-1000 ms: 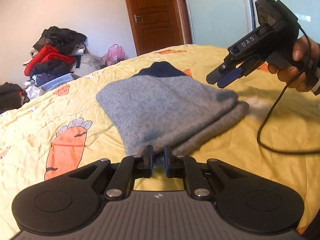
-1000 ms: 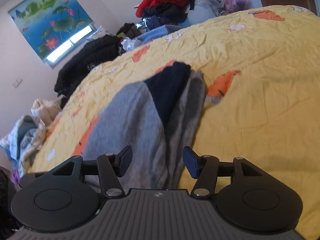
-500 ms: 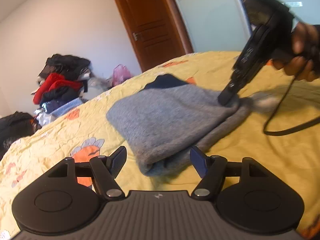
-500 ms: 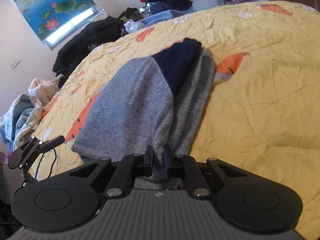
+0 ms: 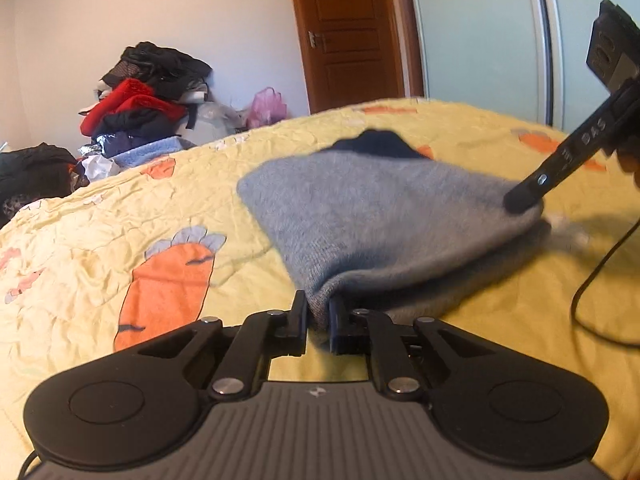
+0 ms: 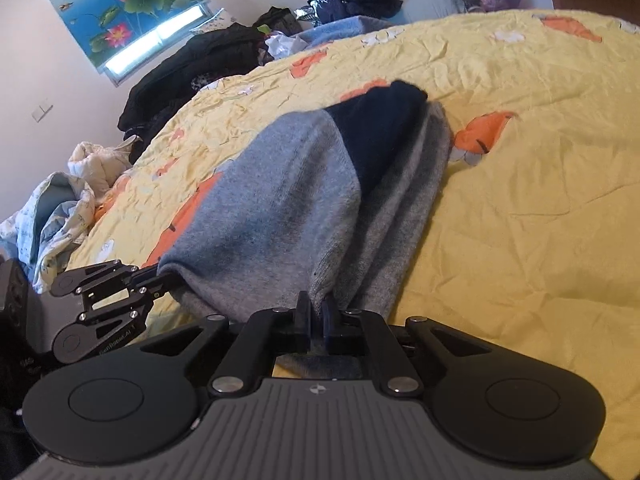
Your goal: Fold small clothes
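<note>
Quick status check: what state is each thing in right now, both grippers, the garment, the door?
left gripper: shut on a near corner of the grey garment, jaws just closed.
right gripper: shut on the other near corner.
grey garment: folded in layers, near edge lifted off the yellow bedsheet, navy part at the far end.
wooden door: closed.

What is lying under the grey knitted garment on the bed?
Under the grey knitted garment with a navy part lies the yellow bedsheet with orange carrot prints. One orange print disappears partly beneath it. Whatever else is beneath stays covered.
</note>
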A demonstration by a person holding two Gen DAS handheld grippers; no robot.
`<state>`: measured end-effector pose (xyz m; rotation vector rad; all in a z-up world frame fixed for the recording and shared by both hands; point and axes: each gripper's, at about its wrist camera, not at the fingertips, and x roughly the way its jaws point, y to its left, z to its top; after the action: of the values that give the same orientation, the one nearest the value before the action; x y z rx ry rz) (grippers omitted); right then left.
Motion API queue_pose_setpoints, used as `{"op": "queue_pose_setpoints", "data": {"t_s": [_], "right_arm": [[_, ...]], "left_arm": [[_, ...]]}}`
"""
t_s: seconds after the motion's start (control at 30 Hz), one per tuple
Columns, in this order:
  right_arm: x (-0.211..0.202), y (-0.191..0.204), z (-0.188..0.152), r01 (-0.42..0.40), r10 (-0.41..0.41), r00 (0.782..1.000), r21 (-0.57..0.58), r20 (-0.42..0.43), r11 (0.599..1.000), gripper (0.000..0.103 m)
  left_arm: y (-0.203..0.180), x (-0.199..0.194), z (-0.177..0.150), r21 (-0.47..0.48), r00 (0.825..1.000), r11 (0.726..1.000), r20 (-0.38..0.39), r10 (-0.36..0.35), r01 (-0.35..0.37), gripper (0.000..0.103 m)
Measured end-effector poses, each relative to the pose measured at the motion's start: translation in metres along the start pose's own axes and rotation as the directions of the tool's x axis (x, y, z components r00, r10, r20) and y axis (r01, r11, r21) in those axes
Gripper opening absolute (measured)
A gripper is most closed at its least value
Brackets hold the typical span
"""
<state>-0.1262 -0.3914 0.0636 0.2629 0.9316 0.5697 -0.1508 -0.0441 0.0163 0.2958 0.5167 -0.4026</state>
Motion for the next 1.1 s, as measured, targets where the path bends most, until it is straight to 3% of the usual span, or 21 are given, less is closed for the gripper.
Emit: {"op": "queue_pose_setpoints", "data": {"t_s": [0.1,0.17,0.27,0.3,0.33,0.4,0.47,0.5,0.53,0.6,0.67,0.77,0.83,0.87,0.93,1.07,1.1], "right_arm": [[0.012,-0.019,-0.012,0.012,-0.01,0.999,0.064,-0.041,0.998,0.013],[0.01,-0.024,-0.011,-0.038,0.04,0.999,0.122,-0.01,0.992,0.014],[-0.001,-0.018,-0.001,-0.058,0.055,0.998,0.08,0.034,0.995,0.037],[-0.007,-0.018,0.005,-0.06,0.054,0.995,0.07,0.079,0.996,0.054],[-0.012,-0.021,0.012,-0.061,0.051,0.99,0.075,0.129,0.995,0.062],[-0.013,-0.031,0.031,-0.077,0.05,0.978,0.125,0.202,0.989,0.062],[-0.004,-0.043,0.054,-0.079,0.034,0.967,0.167,0.254,0.983,0.062],[0.004,-0.048,0.065,-0.065,0.013,0.963,0.184,0.268,0.981,0.062],[0.014,-0.053,0.075,-0.057,-0.001,0.963,0.207,0.271,0.977,0.061],[0.037,-0.062,0.095,-0.076,0.01,0.965,0.246,0.26,0.966,0.059],[0.057,-0.066,0.109,-0.058,-0.009,0.969,0.262,0.246,0.963,0.057],[0.08,-0.065,0.12,0.015,-0.072,0.978,0.28,0.195,0.96,0.048],[0.086,-0.063,0.121,0.004,-0.052,0.983,0.265,0.174,0.964,0.015],[0.088,-0.062,0.12,0.015,-0.06,0.984,0.26,0.167,0.965,0.013],[0.085,-0.064,0.117,0.029,-0.075,0.983,0.264,0.165,0.964,0.014],[0.069,-0.078,0.113,-0.038,-0.034,0.977,0.326,0.211,0.945,0.023],[0.066,-0.08,0.112,-0.052,-0.027,0.975,0.342,0.222,0.938,0.033]], "left_arm": [[-0.005,0.006,-0.007,0.03,0.999,1.0,-0.043,-0.007,0.008,0.01],[-0.002,0.003,-0.005,0.047,0.998,0.998,-0.043,-0.041,0.043,0.01],[0.016,-0.012,-0.003,0.04,0.986,0.987,-0.057,-0.155,0.157,0.012],[0.022,-0.018,-0.002,0.037,0.983,0.983,-0.048,-0.177,0.179,0.012],[0.027,-0.024,0.001,0.029,0.981,0.981,-0.036,-0.193,0.194,0.012],[0.033,-0.03,0.013,-0.006,0.98,0.98,0.003,-0.2,0.2,0.018],[0.036,-0.03,0.026,-0.054,0.981,0.982,0.07,-0.18,0.184,0.039],[0.036,-0.028,0.031,-0.077,0.98,0.982,0.108,-0.166,0.174,0.061],[0.034,-0.024,0.035,-0.092,0.978,0.982,0.149,-0.148,0.163,0.075],[0.026,-0.011,0.04,-0.093,0.969,0.983,0.205,-0.137,0.159,0.077],[0.014,0.009,0.045,-0.078,0.973,0.985,0.184,-0.139,0.156,0.077],[0.004,0.037,0.049,-0.088,0.971,0.972,0.12,-0.205,0.216,0.077],[0.001,0.056,0.046,-0.115,0.969,0.962,0.051,-0.241,0.246,0.077],[0.0,0.059,0.045,-0.113,0.97,0.964,0.05,-0.236,0.241,0.077],[-0.005,0.056,0.043,-0.084,0.966,0.963,0.062,-0.25,0.255,0.077],[-0.008,0.058,0.038,-0.062,0.963,0.962,0.057,-0.263,0.266,0.079],[-0.007,0.058,0.038,-0.07,0.961,0.959,0.058,-0.27,0.274,0.08]]}}
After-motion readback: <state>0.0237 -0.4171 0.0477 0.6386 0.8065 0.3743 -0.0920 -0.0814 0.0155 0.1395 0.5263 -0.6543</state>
